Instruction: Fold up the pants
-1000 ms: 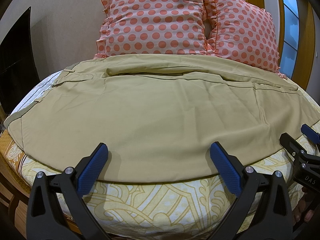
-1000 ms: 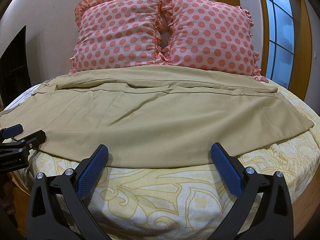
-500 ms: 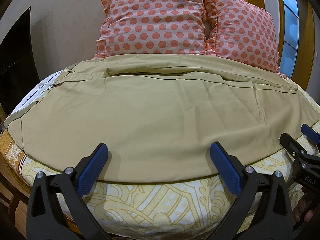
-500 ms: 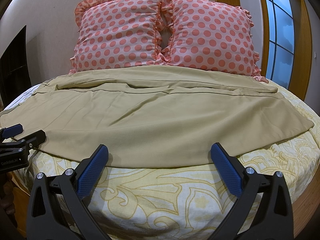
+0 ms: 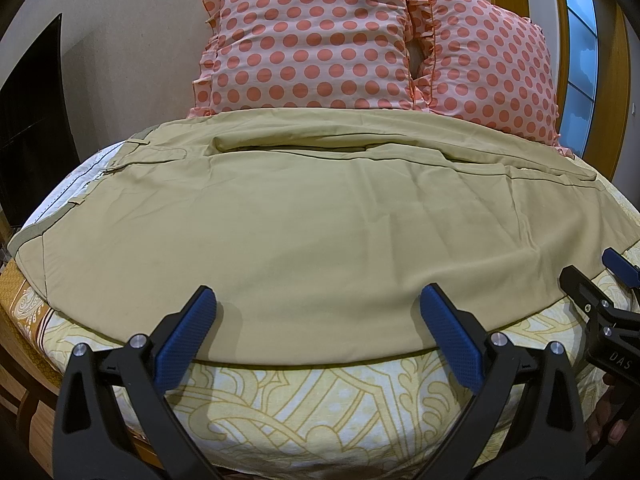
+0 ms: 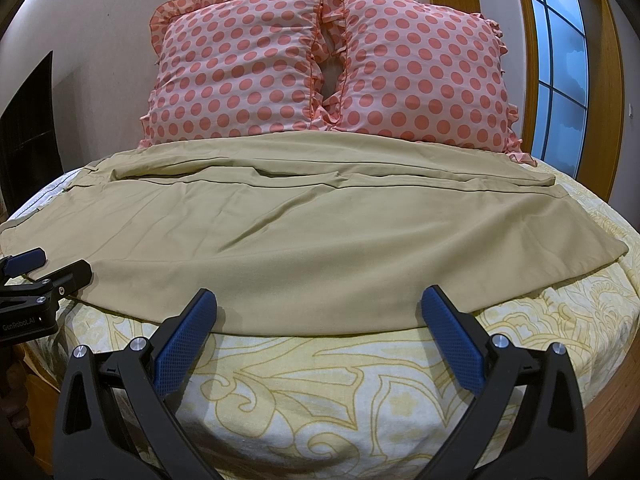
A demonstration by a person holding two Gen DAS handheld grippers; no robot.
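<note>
Khaki pants (image 5: pixel 304 232) lie spread flat across the bed, waistband at the left, leg ends at the right; they also show in the right wrist view (image 6: pixel 304 236). My left gripper (image 5: pixel 320 328) is open and empty, just over the pants' near edge, toward the waist end. My right gripper (image 6: pixel 320 332) is open and empty at the near edge, toward the leg end. Each gripper shows at the edge of the other's view: the right one (image 5: pixel 600 292), the left one (image 6: pixel 44 272).
Two pink polka-dot pillows (image 6: pixel 332 68) stand against the wall behind the pants. The bed has a yellow patterned sheet (image 6: pixel 340 392) and a wooden frame (image 5: pixel 24 400). A window (image 6: pixel 560 60) is at the right, a dark panel (image 5: pixel 32 120) at the left.
</note>
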